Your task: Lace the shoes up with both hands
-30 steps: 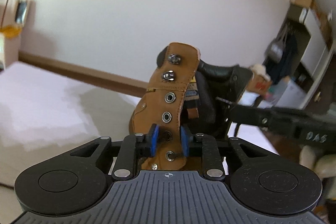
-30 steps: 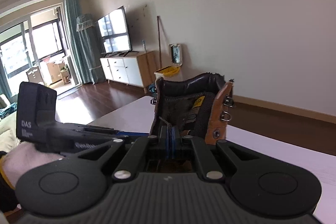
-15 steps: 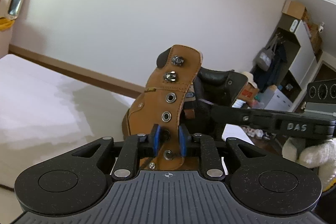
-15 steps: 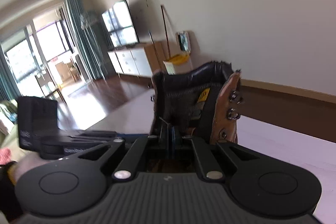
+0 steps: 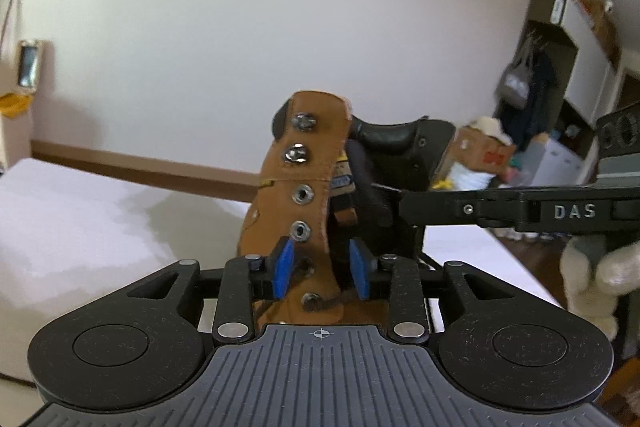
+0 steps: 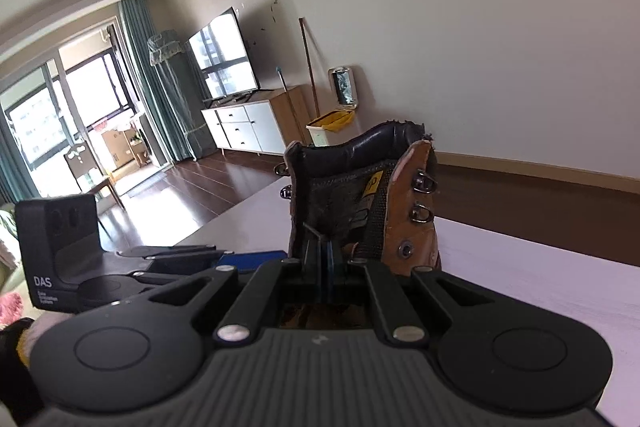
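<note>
Left wrist view: the left gripper [image 5: 320, 273] has just been opening, its jaws loosely straddling the boot [image 5: 298, 211] eyelet flap at twelve o'clock without pressing. The right gripper [image 6: 322, 259] is pinched shut inside the boot's opening; any lace held is hidden. Threading is under way; next, regrasp the lace end.

Soft daylight, fisheye bending (slight blur)

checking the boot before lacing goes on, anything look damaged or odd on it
Yes. The boot's black padded collar is frayed and ragged at its top edge beside the tan eyelet flap. Otherwise the boot stands upright and nothing looks spilled.
</note>
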